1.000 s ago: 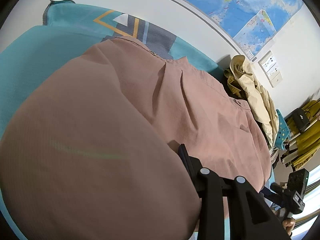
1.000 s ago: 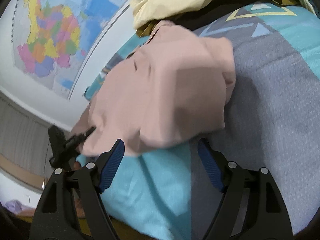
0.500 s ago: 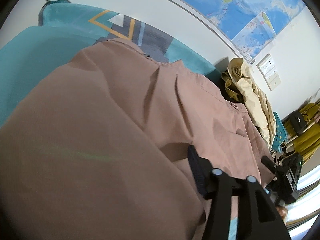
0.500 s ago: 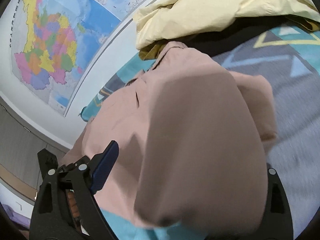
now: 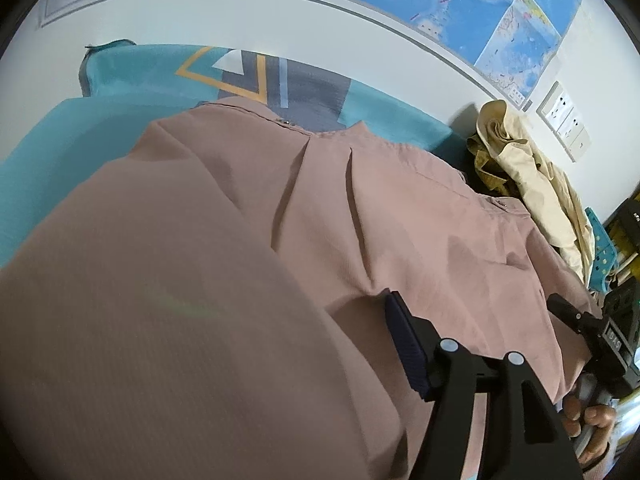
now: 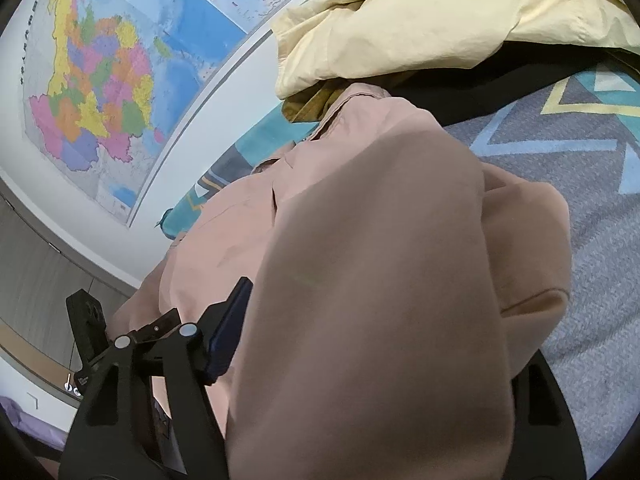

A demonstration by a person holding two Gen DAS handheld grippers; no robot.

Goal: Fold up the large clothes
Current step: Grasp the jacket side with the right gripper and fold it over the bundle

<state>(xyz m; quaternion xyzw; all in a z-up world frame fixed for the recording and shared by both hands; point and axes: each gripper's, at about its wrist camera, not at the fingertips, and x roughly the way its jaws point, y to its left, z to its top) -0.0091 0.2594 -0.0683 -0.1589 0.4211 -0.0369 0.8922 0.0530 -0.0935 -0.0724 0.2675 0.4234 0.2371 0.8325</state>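
Observation:
A large dusty-pink garment [image 5: 400, 216] lies spread over a teal and grey patterned cover [image 5: 168, 76]. In the left wrist view a fold of it drapes over my left gripper [image 5: 360, 344]; only the right finger [image 5: 404, 340] shows, pressed against the cloth. In the right wrist view the pink garment [image 6: 380, 280] fills the space of my right gripper [image 6: 360, 344]; the left finger [image 6: 228, 332] touches the fabric and the right finger is mostly hidden. The right gripper also shows at the far right of the left wrist view [image 5: 580, 320].
A cream and olive pile of clothes [image 5: 532, 184] lies at the far right of the cover, against the wall; it shows large in the right wrist view [image 6: 440, 20]. Wall maps [image 6: 108, 80] and wall sockets [image 5: 564, 120] are behind. The patterned cover [image 6: 580, 168] extends right.
The right gripper closed in on the garment's edge and took it between its fingers; cloth now covers most of its view. The left gripper kept its hold and lifted slightly.

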